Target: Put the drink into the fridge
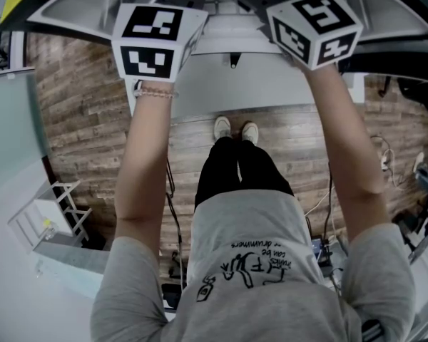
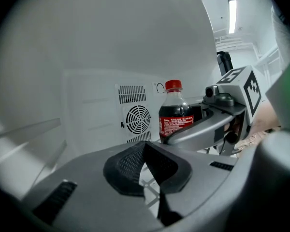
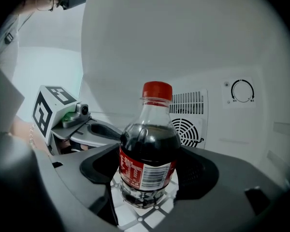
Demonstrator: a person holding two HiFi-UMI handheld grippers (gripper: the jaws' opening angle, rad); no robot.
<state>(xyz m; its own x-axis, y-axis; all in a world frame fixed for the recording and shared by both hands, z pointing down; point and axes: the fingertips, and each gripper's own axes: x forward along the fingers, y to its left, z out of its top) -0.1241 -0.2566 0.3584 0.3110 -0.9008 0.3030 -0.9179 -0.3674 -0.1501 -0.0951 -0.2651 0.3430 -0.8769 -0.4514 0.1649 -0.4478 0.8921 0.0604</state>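
A cola bottle (image 3: 150, 153) with a red cap and red label stands upright on the white wire shelf (image 3: 135, 217) inside the fridge. My right gripper (image 3: 150, 175) is shut on it, a dark pad pressing each side of its lower body. The left gripper view shows the same bottle (image 2: 175, 117) at centre right, held by the right gripper (image 2: 217, 124). My left gripper (image 2: 145, 164) is beside it to the left, its pads meeting at the tips with nothing between them. In the head view only the marker cubes of the left gripper (image 1: 157, 41) and right gripper (image 1: 314, 27) show; the jaws are hidden.
The fridge's white back wall carries a round fan vent (image 2: 137, 119) and a thermostat dial (image 3: 242, 91). Below, the person stands on a wooden floor (image 1: 78, 120). A white door rack (image 1: 50, 219) is at the left and cables (image 1: 385, 155) lie at the right.
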